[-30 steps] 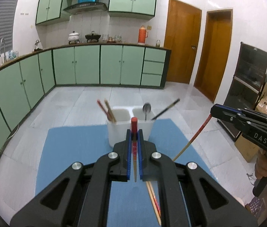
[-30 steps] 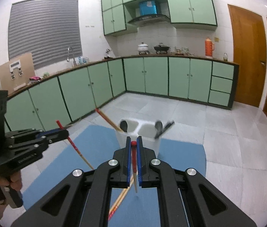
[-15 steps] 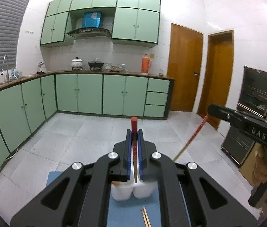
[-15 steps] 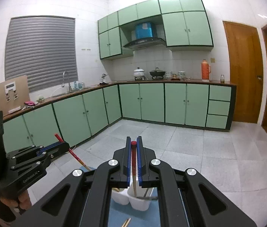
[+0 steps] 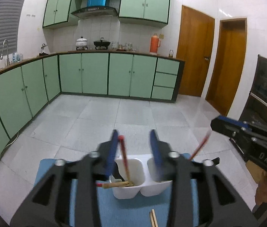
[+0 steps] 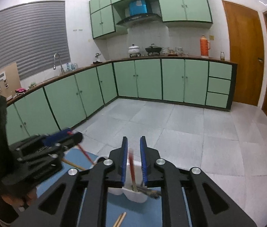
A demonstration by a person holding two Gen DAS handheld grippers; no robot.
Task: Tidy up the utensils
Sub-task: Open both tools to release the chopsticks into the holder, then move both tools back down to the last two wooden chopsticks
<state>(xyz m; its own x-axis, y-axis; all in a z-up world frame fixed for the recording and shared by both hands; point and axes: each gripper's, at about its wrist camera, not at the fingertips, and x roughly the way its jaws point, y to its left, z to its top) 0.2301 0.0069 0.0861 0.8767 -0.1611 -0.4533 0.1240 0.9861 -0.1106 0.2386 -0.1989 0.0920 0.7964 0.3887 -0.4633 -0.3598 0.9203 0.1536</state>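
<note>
Both hand-held grippers opening right over the white holder (image 5: 131,186). Left hand-held gripper (image 5: 134,147) letting a red-tipped chopstick (image 5: 124,157) drop near-upright into the left compartment; right hand-held gripper (image 6: 134,156), narrower gap, same deal with its chopstick (image 6: 132,168) over the right one.

Red-tipped chopsticks (image 5: 123,157) tilted in white two-bin holder (image 5: 127,191) on blue mat.

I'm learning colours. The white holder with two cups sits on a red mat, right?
Not quite. The white holder with two cups sits on a blue mat, not a red one. The left wrist view shows it; only the chopsticks' ends are red.
</note>
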